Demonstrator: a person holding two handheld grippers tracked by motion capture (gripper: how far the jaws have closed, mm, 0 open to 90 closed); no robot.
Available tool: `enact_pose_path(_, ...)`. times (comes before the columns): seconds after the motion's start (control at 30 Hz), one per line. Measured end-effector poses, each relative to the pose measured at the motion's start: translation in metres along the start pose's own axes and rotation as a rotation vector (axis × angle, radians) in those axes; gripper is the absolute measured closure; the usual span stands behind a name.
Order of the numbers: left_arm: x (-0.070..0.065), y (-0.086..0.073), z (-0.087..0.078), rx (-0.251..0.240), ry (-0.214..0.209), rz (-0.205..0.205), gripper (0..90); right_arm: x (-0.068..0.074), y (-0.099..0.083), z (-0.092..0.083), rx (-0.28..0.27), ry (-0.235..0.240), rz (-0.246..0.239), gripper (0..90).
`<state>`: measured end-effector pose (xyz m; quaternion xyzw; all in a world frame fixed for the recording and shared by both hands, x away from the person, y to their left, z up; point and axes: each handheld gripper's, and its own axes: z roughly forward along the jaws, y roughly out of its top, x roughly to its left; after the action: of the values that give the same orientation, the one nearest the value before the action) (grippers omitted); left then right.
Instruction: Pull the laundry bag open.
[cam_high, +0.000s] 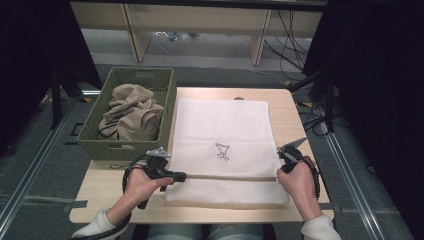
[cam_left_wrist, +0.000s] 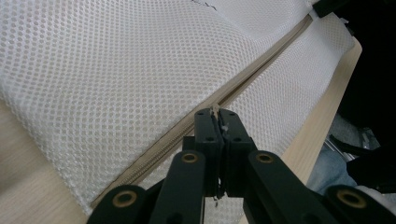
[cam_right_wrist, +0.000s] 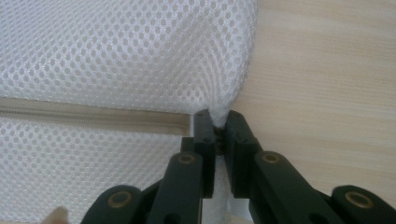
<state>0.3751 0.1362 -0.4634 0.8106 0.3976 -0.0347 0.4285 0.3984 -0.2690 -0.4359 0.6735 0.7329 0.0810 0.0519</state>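
Wooden table (cam_high: 295, 120), white mesh laundry bag (cam_high: 222, 130) lying flat on its middle, green woven basket (cam_high: 95, 142) of tan cloth (cam_high: 132, 117) just left of the bag, beige zipper (cam_high: 225, 177) along the bag's near side, left gripper (cam_left_wrist: 218, 114) clenched on the zipper pull at the bag's left end, right gripper (cam_right_wrist: 218, 122) pinching the bag's right corner mesh.

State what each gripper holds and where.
Left gripper: the zipper pull of the white mesh bag. Right gripper: the bag's mesh at the zipper's far end.

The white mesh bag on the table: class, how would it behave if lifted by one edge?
Likely floppy: the white mesh bag puckers where the right claw pinches it. Probably light, being open netting. It would likely sag rather than stay flat.
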Motion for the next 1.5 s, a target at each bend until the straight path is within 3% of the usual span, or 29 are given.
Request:
enact_pose_path(0.07,0.001,-0.001,-0.001,0.0,0.002,-0.006,86.9,-0.001,0.0,0.0,0.008,-0.002,-0.042,84.9)
enact_pose_path(0.1,0.001,-0.001,-0.001,-0.003,0.0,-0.007,86.9,0.0,0.0,0.0,0.012,0.003,-0.028,84.9)
enact_pose_path(0.13,0.002,-0.001,-0.002,-0.002,-0.002,-0.01,86.9,-0.001,-0.001,0.001,-0.005,0.005,-0.043,84.9)
enact_pose_path(0.2,0.002,-0.002,-0.002,-0.003,0.002,-0.019,86.9,0.004,0.0,0.0,0.015,0.002,0.016,84.9)
enact_pose_path(0.27,0.003,-0.002,-0.003,0.005,0.006,-0.006,86.9,0.005,0.0,0.0,0.012,0.005,0.015,84.9)
enact_pose_path(0.3,0.003,-0.003,-0.004,0.004,0.007,-0.009,86.9,0.002,0.0,0.001,0.015,0.001,-0.021,84.9)
enact_pose_path(0.37,0.005,-0.004,-0.006,-0.003,0.011,-0.02,86.9,0.0,0.0,0.003,0.011,-0.012,-0.019,84.9)
enact_pose_path(0.4,0.006,-0.005,-0.006,-0.008,0.004,-0.024,86.9,-0.004,0.0,0.003,0.006,-0.002,-0.043,84.9)
enact_pose_path(0.43,0.006,-0.005,-0.007,-0.009,0.007,-0.026,86.9,0.0,0.0,0.002,0.013,0.006,0.004,84.8)
enact_pose_path(0.47,0.006,-0.005,-0.007,-0.008,0.009,-0.021,86.9,0.001,0.0,0.001,0.013,0.002,0.004,84.9)
enact_pose_path(0.5,0.007,-0.005,-0.007,-0.005,0.012,-0.019,86.9,-0.001,-0.001,0.001,-0.004,0.0,-0.043,84.9)
enact_pose_path(0.53,0.007,-0.006,-0.008,-0.005,0.01,-0.021,86.9,0.001,0.0,0.0,0.01,-0.001,-0.023,84.9)
enact_pose_path(0.63,0.007,-0.006,-0.009,-0.007,0.005,-0.028,86.9,-0.001,-0.001,0.001,0.003,0.007,-0.046,84.9)
enact_pose_path(0.73,0.008,-0.008,-0.011,-0.001,0.013,-0.018,86.9,0.001,0.0,0.002,0.014,-0.001,-0.013,84.9)
enact_pose_path(0.83,0.011,-0.01,-0.014,-0.004,0.026,-0.025,86.9,-0.003,0.0,0.002,0.009,-0.01,-0.04,84.9)
enact_pose_path(0.87,0.012,-0.011,-0.015,-0.004,0.02,-0.034,86.9,0.001,0.0,0.001,0.019,-0.021,0.023,84.9)
enact_pose_path(0.9,0.013,-0.011,-0.016,-0.007,0.029,-0.035,86.9,-0.002,0.0,0.002,0.007,-0.004,-0.006,84.9)
enact_pose_path(1.03,0.014,-0.012,-0.018,-0.005,0.024,-0.035,86.9,-0.001,-0.001,0.002,0.002,0.004,-0.039,84.9)
enact_pose_path(1.1,0.015,-0.013,-0.019,-0.003,0.029,-0.034,86.9,0.002,0.0,0.003,0.013,-0.001,-0.009,84.9)
enact_pose_path(1.13,0.015,-0.013,-0.02,-0.003,0.05,-0.029,86.9,0.001,0.0,0.002,0.017,-0.003,-0.01,84.9)
enact_pose_path(1.17,0.017,-0.015,-0.021,-0.009,0.049,-0.041,86.9,-0.001,-0.001,0.003,-0.003,-0.011,-0.029,84.9)
enact_pose_path(1.27,0.021,-0.017,-0.026,-0.007,0.051,-0.047,86.9,-0.004,-0.001,0.002,0.003,0.002,-0.012,84.9)
enact_pose_path(1.3,0.022,-0.018,-0.027,-0.011,0.049,-0.053,86.9,-0.005,-0.002,0.001,0.013,-0.02,-0.037,84.9)
enact_pose_path(1.37,0.023,-0.019,-0.029,-0.009,0.058,-0.056,86.9,-0.003,-0.001,0.002,0.003,0.0,-0.018,84.9)
enact_pose_path(1.43,0.025,-0.02,-0.031,-0.013,0.064,-0.059,86.9,-0.002,0.0,0.001,0.012,-0.013,-0.013,84.9)
enact_pose_path(1.47,0.026,-0.02,-0.032,-0.014,0.055,-0.064,86.9,0.0,-0.001,0.001,0.016,-0.016,0.017,84.9)
enact_pose_path(1.5,0.026,-0.021,-0.033,-0.012,0.063,-0.066,86.9,-0.001,0.0,0.002,0.007,0.001,0.002,84.9)
